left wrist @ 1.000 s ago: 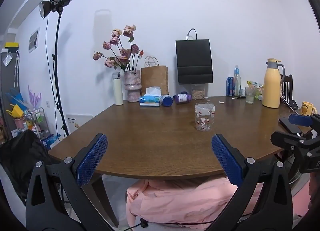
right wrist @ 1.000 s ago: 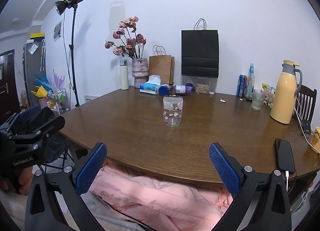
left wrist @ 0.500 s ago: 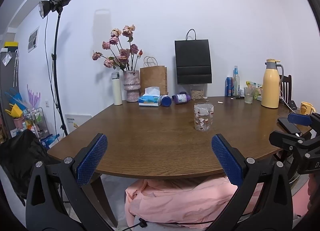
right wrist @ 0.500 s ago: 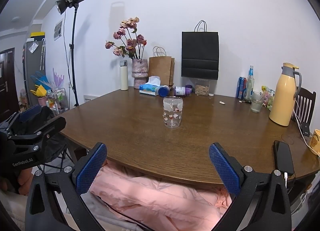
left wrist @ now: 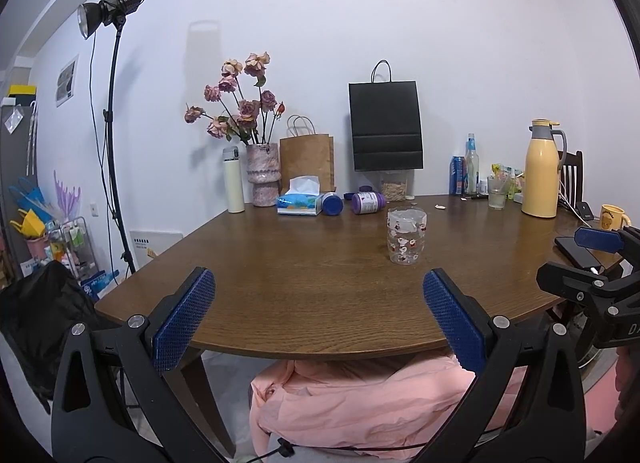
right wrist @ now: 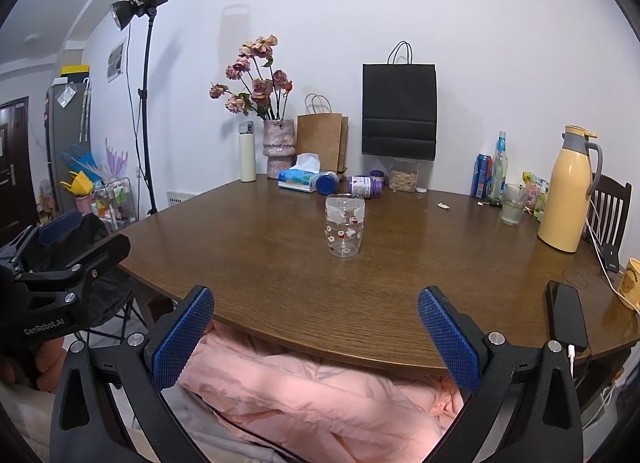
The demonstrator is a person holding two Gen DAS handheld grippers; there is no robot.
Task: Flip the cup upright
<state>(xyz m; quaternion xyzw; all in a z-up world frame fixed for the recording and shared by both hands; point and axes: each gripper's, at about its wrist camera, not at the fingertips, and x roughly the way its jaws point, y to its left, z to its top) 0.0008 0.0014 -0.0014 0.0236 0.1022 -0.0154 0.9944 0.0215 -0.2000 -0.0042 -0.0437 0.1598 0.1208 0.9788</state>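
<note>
A clear glass cup point(left wrist: 406, 237) point(right wrist: 345, 225) with small red and white prints stands on the brown wooden table point(left wrist: 288, 303) point(right wrist: 400, 303), near its middle. I cannot tell whether its mouth faces up or down. My left gripper point(left wrist: 319, 279) hovers at the table's near edge, open and empty, with the cup ahead and to its right. My right gripper point(right wrist: 316, 295) is also open and empty at the near edge, with the cup straight ahead. Each gripper shows in the other's view: the right gripper point(left wrist: 592, 263) at the right border, the left gripper point(right wrist: 60, 259) at the left.
A black phone point(right wrist: 566, 315) on a cable lies at the table's right edge, near a yellow thermos point(right wrist: 568, 191) and a mug point(left wrist: 612, 217). A tissue box point(right wrist: 298, 179), lying purple bottles point(right wrist: 364, 185), a flower vase point(right wrist: 278, 147) and paper bags line the back. Pink cloth point(right wrist: 320, 395) lies below the near edge.
Both views have drifted only very slightly. The cup stands where it did and both grippers stay open.
</note>
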